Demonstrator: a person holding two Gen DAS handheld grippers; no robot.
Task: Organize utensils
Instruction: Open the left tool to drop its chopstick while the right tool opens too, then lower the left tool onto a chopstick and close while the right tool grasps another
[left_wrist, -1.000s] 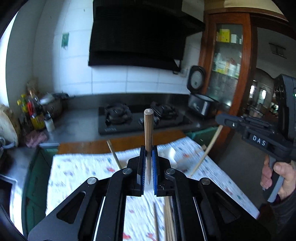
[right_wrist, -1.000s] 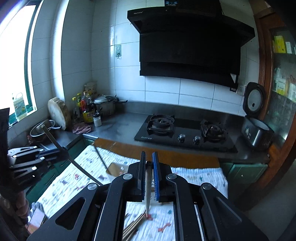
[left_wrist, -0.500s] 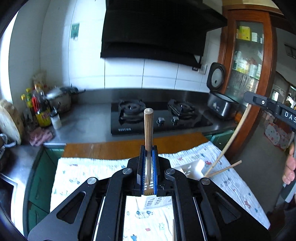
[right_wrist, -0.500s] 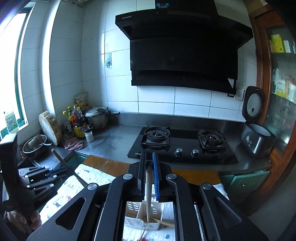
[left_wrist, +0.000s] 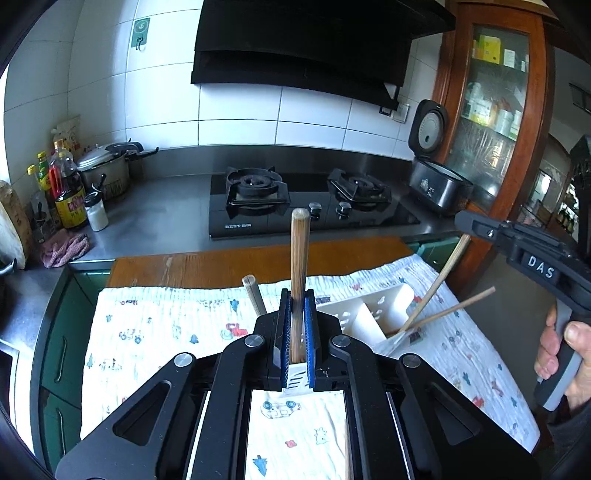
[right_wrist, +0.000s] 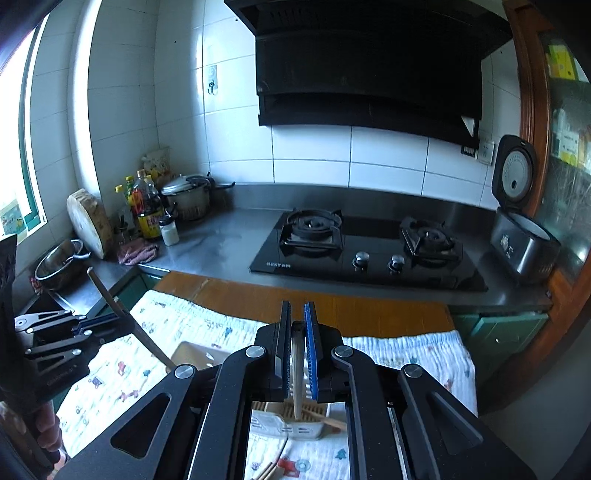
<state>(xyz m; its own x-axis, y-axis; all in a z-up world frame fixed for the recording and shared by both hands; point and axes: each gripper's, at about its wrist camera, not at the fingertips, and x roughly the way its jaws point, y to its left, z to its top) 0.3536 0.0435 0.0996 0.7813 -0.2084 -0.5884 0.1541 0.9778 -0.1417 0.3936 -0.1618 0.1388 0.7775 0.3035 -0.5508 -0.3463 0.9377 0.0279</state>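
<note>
Left gripper (left_wrist: 297, 325) clamps a wooden handle (left_wrist: 298, 266) upright over the white holder (left_wrist: 364, 308) (on the patterned cloth (left_wrist: 166, 325)). Right gripper (right_wrist: 297, 354) pinches a chopstick (right_wrist: 296, 384), tip inside the holder.

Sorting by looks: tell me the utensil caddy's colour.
White; the utensil caddy shows best in the left wrist view.

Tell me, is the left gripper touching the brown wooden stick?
Touching. The left wrist view shows the left gripper with its blue pads pressed against both sides of the wooden stick.
</note>
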